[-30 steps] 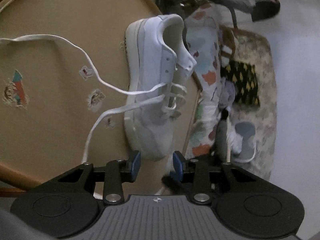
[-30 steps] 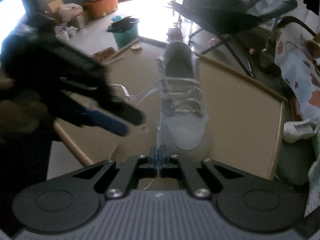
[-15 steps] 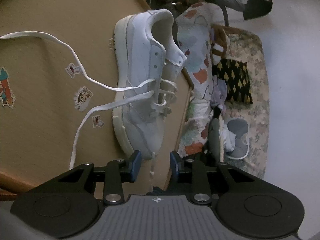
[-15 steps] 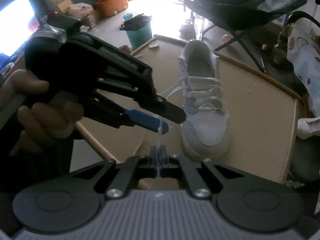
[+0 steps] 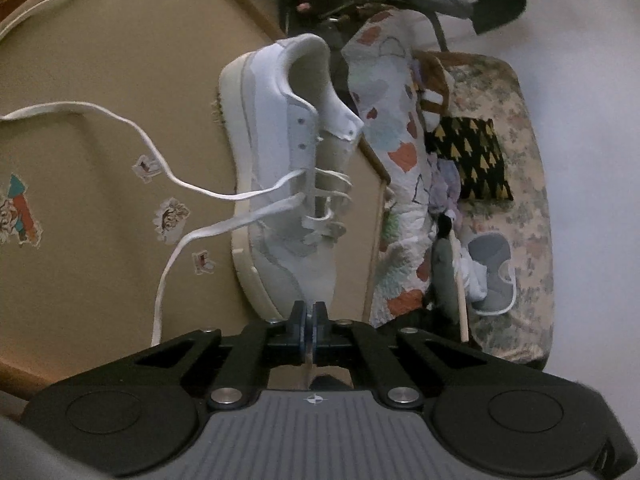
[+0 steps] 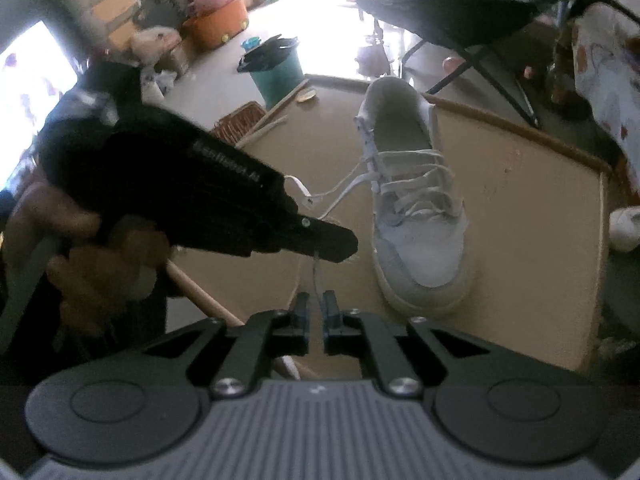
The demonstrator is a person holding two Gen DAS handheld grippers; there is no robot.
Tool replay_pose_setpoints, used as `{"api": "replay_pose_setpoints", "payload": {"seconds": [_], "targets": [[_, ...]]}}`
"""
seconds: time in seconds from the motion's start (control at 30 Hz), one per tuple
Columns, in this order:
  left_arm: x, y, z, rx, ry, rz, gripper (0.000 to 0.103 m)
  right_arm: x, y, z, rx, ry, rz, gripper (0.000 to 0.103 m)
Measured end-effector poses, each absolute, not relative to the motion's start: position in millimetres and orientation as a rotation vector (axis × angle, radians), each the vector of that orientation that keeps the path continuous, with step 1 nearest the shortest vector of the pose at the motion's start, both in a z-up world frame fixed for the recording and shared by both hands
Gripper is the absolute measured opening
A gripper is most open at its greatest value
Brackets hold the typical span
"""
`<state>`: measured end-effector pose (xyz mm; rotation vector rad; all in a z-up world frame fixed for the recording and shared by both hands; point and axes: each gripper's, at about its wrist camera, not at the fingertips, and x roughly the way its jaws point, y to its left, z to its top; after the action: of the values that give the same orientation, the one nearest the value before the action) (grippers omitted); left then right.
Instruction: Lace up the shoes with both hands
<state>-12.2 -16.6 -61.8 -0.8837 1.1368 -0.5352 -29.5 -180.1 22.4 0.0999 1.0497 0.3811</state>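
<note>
A white sneaker [image 5: 288, 184] lies on the tan table [image 5: 100, 280], its lower eyelets laced. Two loose lace ends trail from it; the long lace [image 5: 80, 108] runs off to the left. My left gripper [image 5: 308, 314] is shut on the thin lace tip [image 5: 307, 364] just in front of the toe. In the right wrist view the same sneaker [image 6: 416, 216] stands toe toward me. There the left gripper [image 6: 338, 246], held by a hand [image 6: 92, 248], pinches the lace tip [image 6: 318, 276]. Below it my right gripper [image 6: 316, 308] has its jaws opening, the tip hanging between them untouched.
Stickers [image 5: 172, 216] dot the table. A second lace [image 5: 52, 0] lies at its far corner. A patterned quilt [image 5: 400, 128] and cushions sit beyond the table edge. A teal bucket [image 6: 276, 68], a wicker basket [image 6: 240, 120] and a folding chair [image 6: 460, 4] stand behind.
My left gripper has moved in over the right one and closed on the lace tip. The right gripper's jaws, earlier shut on that tip, have parted slightly.
</note>
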Motion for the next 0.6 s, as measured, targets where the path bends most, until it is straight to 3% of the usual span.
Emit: {"api": "replay_pose_setpoints", "payload": {"seconds": [0.5,0.57,0.6], "targets": [[-1.9,-18.7,-49.6,-0.808,1.126,-0.627,0.002,-13.4,-176.0,15.8,0.125,1.084,0.352,0.004],[-0.7,-20.8,-48.1,-0.784,1.122,-0.639,0.005,-14.0,-176.9,15.5,0.129,1.082,0.346,0.003],[-0.7,-20.4,-46.7,-0.764,1.113,-0.633,0.013,-14.2,-178.0,15.1,0.132,1.082,0.342,0.003]]}}
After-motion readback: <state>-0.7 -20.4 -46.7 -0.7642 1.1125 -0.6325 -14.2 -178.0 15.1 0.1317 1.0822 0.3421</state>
